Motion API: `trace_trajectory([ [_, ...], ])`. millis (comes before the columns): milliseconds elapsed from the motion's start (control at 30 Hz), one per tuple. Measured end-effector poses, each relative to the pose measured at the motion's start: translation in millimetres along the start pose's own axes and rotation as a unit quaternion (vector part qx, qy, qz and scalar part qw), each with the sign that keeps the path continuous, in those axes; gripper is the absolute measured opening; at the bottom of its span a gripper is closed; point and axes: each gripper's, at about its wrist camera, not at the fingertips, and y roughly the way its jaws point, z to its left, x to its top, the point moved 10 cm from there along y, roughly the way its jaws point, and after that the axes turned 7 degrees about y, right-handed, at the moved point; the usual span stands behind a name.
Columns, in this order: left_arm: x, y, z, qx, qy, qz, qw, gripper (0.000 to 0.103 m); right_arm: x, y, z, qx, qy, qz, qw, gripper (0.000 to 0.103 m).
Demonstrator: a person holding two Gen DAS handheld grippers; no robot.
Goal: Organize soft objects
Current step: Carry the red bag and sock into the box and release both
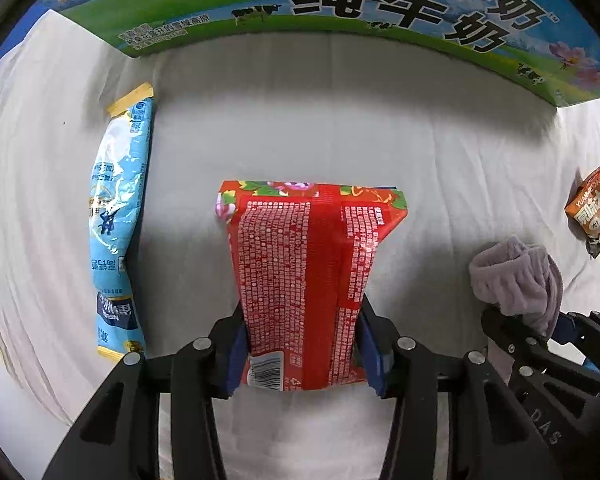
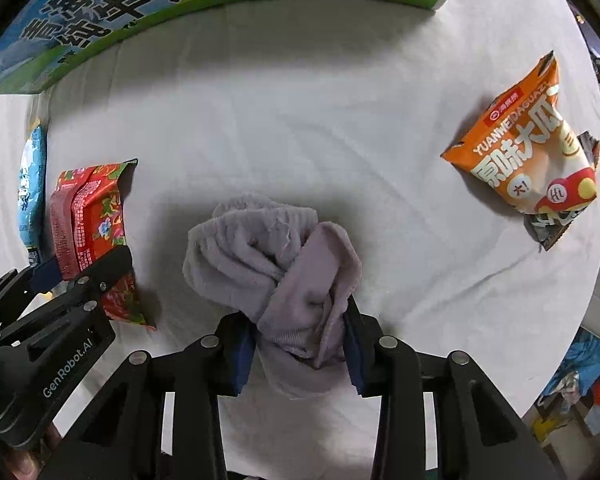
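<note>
1. On the white cloth (image 1: 340, 120) my left gripper (image 1: 302, 344) squeezes a red packet (image 1: 304, 264) by its near end; the packet points away from me toward the milk box (image 1: 340, 8).
2. Beside it, my right gripper (image 2: 300, 344) is clamped on a rolled purple-grey towel (image 2: 272, 256); the roll rests on the cloth.
3. Left of the red packet lies a long blue packet (image 1: 116, 220), not touching it.
4. Far to the right sits an orange snack bag (image 2: 528, 160), well apart from the towel.

Lilac towel (image 2: 276, 264) between right gripper (image 2: 300, 354) fingers, orange snack bag (image 2: 532, 160) well apart.
</note>
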Motion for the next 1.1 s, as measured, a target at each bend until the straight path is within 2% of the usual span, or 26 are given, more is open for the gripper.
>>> trace_trajectory([
  [67,0,-6,-1,0.003,0.001,-0.003,1.0,0.042,-8,2,15,0.001,0.003,-0.005,1.0,0.038],
  [267,-6,-39,-5,-0.001,0.003,-0.023,0.9997,0.042,-21,-27,21,0.016,-0.004,-0.025,1.0,0.037],
  [400,-8,-79,-9,-0.015,0.002,-0.053,0.9985,0.042,-33,-69,18,0.032,-0.006,-0.043,0.999,0.037],
  [633,2,-171,-2,-0.036,-0.003,-0.123,0.9917,0.042,-44,-148,26,0.061,-0.01,-0.09,0.994,0.037],
  [767,16,-215,1,-0.04,0.004,-0.162,0.986,0.042,-37,-194,29,0.07,-0.016,-0.118,0.99,0.037],
  [833,25,-231,5,-0.041,0.006,-0.176,0.9835,0.042,-20,-224,21,0.074,-0.019,-0.131,0.988,0.037],
  [933,39,-244,3,-0.048,0.007,-0.186,0.9813,0.042,-11,-248,26,0.083,-0.023,-0.142,0.986,0.037],
  [967,45,-246,3,-0.053,0.006,-0.186,0.981,0.042,2,-260,24,0.084,-0.025,-0.144,0.986,0.037],
  [1100,73,-254,7,-0.065,0.012,-0.184,0.9807,0.042,36,-263,29,0.093,-0.026,-0.152,0.984,0.037],
])
